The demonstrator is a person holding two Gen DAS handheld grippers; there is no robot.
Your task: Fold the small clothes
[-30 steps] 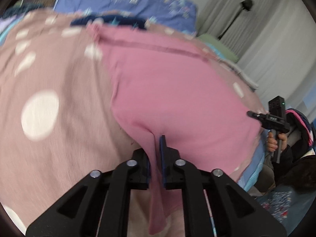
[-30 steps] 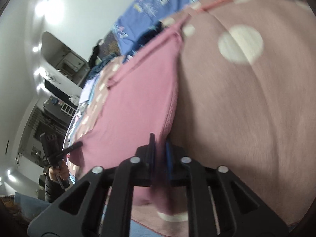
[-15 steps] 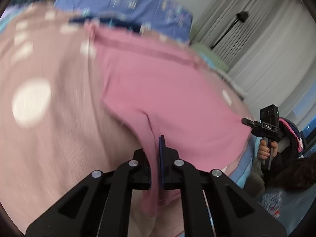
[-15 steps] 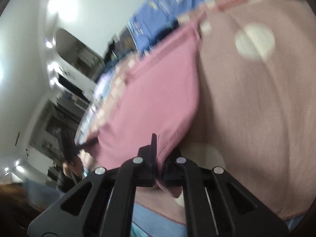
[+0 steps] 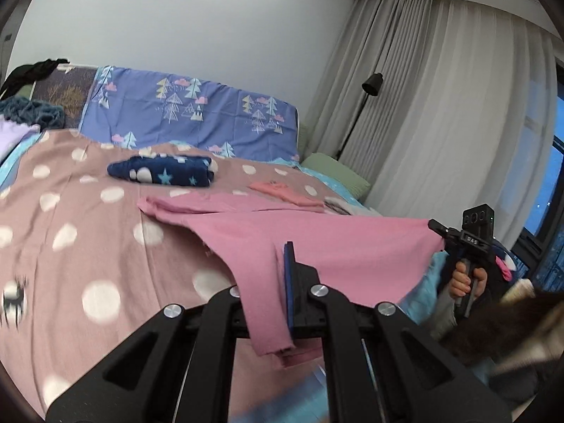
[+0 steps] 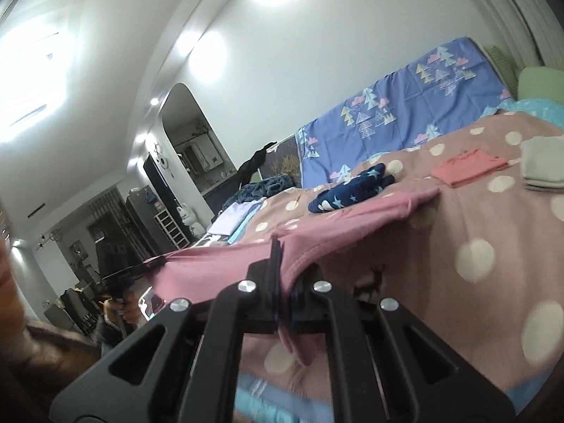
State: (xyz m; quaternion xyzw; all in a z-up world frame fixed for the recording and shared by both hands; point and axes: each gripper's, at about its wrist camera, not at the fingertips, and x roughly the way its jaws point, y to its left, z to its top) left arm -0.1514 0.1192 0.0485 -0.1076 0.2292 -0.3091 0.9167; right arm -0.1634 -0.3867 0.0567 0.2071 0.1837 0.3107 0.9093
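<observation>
Gripping the pink garment (image 5: 317,243) by its near corners, left claw (image 5: 282,282) and right claw (image 6: 285,282) lift that edge above the bed (image 5: 70,246), apparently to fold it over.

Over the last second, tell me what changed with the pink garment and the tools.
Both tools, left tool and right tool, closed their jaws on the pink garment and lifted its near edge off the dotted blanket. The far edge stays on the blanket. The folded navy star garment and coral piece lie behind it.
</observation>
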